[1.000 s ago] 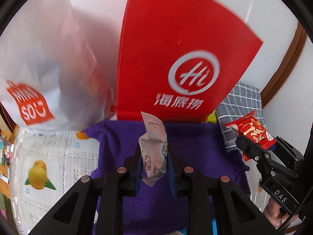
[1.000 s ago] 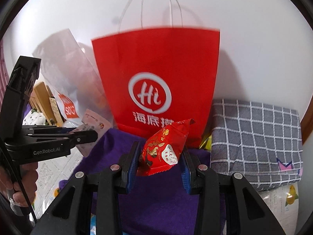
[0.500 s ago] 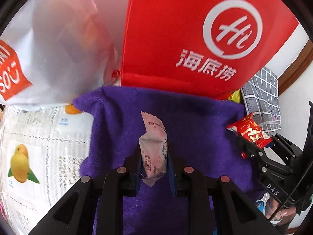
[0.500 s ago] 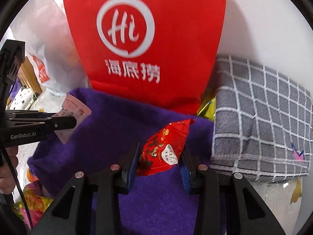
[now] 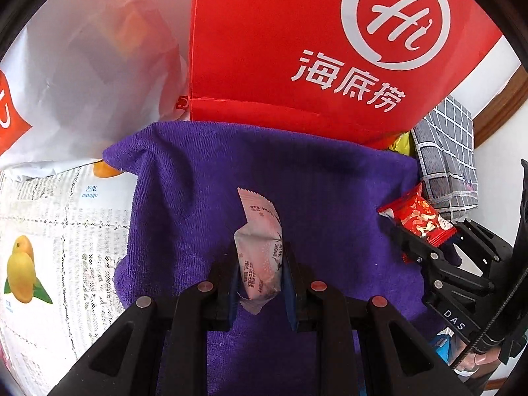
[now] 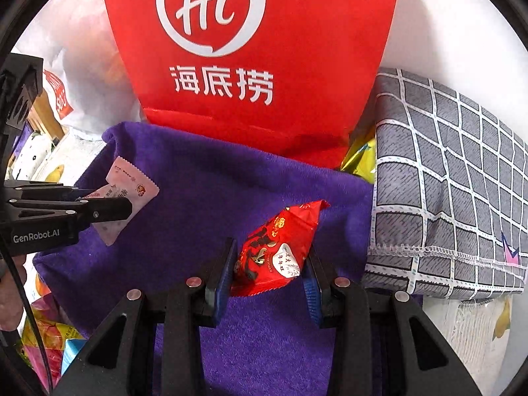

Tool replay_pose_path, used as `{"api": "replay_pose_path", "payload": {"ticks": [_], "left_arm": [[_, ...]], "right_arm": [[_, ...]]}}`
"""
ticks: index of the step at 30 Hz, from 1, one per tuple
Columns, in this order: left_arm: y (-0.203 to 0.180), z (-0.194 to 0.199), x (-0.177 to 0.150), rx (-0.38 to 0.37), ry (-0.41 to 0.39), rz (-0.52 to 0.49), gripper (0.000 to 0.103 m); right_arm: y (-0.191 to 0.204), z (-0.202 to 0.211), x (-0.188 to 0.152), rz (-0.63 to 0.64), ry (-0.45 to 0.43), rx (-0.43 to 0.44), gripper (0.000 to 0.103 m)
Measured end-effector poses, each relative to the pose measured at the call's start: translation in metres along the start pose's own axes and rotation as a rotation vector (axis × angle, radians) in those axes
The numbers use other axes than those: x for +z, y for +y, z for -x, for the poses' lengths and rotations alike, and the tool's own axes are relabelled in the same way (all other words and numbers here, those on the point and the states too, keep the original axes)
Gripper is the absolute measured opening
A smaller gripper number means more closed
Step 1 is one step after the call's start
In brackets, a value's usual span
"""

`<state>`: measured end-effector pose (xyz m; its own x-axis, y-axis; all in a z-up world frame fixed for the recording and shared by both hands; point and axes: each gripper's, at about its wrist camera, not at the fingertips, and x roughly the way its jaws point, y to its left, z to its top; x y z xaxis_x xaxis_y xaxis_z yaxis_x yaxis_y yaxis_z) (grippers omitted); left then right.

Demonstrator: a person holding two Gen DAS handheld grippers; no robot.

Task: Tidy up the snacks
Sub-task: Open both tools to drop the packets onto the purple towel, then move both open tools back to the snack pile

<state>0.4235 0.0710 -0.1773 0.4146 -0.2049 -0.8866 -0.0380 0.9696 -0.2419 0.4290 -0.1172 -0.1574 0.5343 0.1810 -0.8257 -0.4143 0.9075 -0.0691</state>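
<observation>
My left gripper (image 5: 259, 270) is clamped on a pale pink, crinkle-edged snack packet (image 5: 260, 250), which stands upright between my blue-padded fingers (image 5: 233, 280) with its upper end poking well past the tips. My right gripper (image 6: 269, 269) is clamped on a shiny red foil snack packet with gold and white print (image 6: 275, 250), tilted so its pointed end leans up and to the right.

Both packets hang over a purple terry-cloth towel (image 5: 204, 198) spread across the surface; I cannot tell whether either one touches it. At the far edge of the towel stands a tall red paper bag with a white "Hi" circle logo and white Chinese characters (image 6: 250, 59). To the left of it leans a translucent white plastic bag with a red label (image 5: 85, 76), and under that lies a white printed sheet with mango pictures (image 5: 49, 247), running along the towel's left side.

To the right of the towel sits a folded grey cloth with a white grid pattern (image 6: 445, 184), and a yellow foil wrapper (image 6: 361, 158) peeks out between it and the red bag. From the left wrist view, my right gripper (image 5: 420, 231) shows at the right edge of the towel with the red packet in it; from the right wrist view, my left gripper (image 6: 112, 209) sits at the left with the pink packet. Near the lower left corner of that view lie some bright multicoloured wrappers (image 6: 49, 333).
</observation>
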Motion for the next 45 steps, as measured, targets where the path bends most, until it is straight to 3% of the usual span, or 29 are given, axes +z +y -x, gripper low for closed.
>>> {"api": "replay_pose_path", "payload": {"ticks": [8,11,14,15,17,28,32,37,41,45], "left_arm": [[0.004,-0.003,0.001,-0.002,0.019,0.011,0.021],[0.005,-0.004,0.002,-0.027,0.033,0.015,0.023],[0.006,-0.001,0.004,-0.056,0.042,0.029,0.049],[0.005,0.002,0.005,-0.065,0.03,0.028,0.057],[0.005,0.008,0.005,-0.056,0.011,0.021,0.061],[-0.01,0.065,0.002,0.023,-0.139,-0.059,0.063],[-0.015,0.09,0.0,0.035,-0.204,-0.09,0.062],[-0.025,0.122,-0.009,-0.02,-0.252,-0.128,0.062],[-0.033,0.146,-0.018,-0.049,-0.28,-0.159,0.062],[-0.042,0.171,-0.031,-0.056,-0.324,-0.182,0.062]], "right_arm": [[0.013,-0.015,0.005,0.001,0.026,-0.003,0.039],[0.017,-0.015,0.005,0.02,0.031,0.001,0.043],[0.024,-0.014,0.007,0.032,0.025,0.029,0.07],[0.026,-0.011,0.007,0.035,0.009,0.033,0.072],[0.03,-0.004,0.009,0.039,-0.022,0.035,0.075],[0.037,0.067,0.007,-0.041,-0.222,0.003,0.077],[0.034,0.088,-0.002,-0.097,-0.217,-0.019,0.077],[0.03,0.128,-0.027,-0.159,-0.248,-0.035,0.077],[0.036,0.156,-0.048,-0.192,-0.268,-0.119,0.077],[0.039,0.182,-0.073,-0.236,-0.256,-0.096,0.076]]}}
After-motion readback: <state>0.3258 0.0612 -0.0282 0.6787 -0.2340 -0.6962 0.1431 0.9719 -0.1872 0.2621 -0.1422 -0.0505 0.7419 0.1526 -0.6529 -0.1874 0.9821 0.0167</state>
